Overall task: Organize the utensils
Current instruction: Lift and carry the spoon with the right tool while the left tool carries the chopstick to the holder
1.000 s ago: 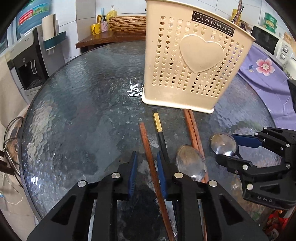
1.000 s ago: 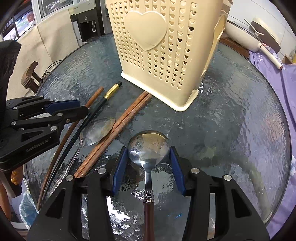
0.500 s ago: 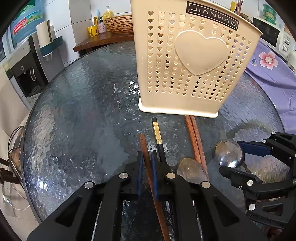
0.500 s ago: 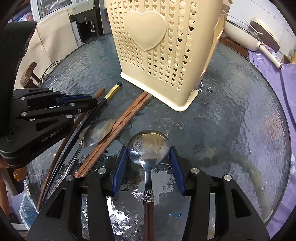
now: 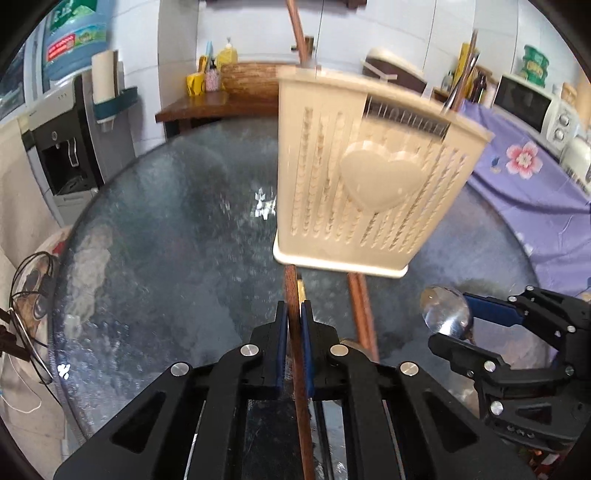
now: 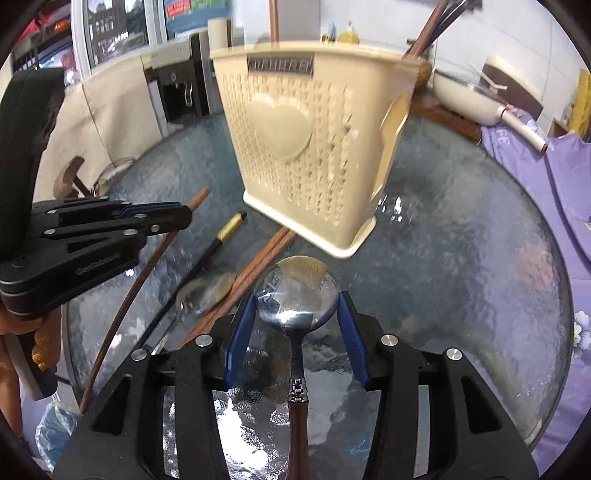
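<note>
My left gripper [image 5: 294, 306] is shut on a brown wooden chopstick [image 5: 291, 284], which runs back under the gripper's body. The right wrist view shows this gripper [image 6: 184, 219] raised over the table's left side, the chopstick [image 6: 147, 266] slanting down from it. My right gripper [image 6: 297, 297] is shut on the bowl of a metal spoon [image 6: 295, 284] with a brown handle, both pads against its rim. A cream perforated utensil basket [image 5: 369, 192] stands just beyond both. On the glass lie a black gold-banded chopstick [image 6: 229, 229], a brown chopstick pair [image 6: 258, 266] and a second spoon [image 6: 207, 291].
The round textured glass table [image 5: 166, 240] carries everything. More sticks [image 6: 432, 26] poke up out of the basket's far side. A water dispenser [image 5: 66, 140] stands off the table's left edge, a purple flowered cloth [image 5: 524, 173] and a microwave [image 5: 532, 107] to the right, a wooden side table [image 5: 207, 107] behind.
The left jaws closed on the brown chopstick and rose with it. The right gripper also lifted, the spoon staying between its pads. Both views now blur and show more of the room.
</note>
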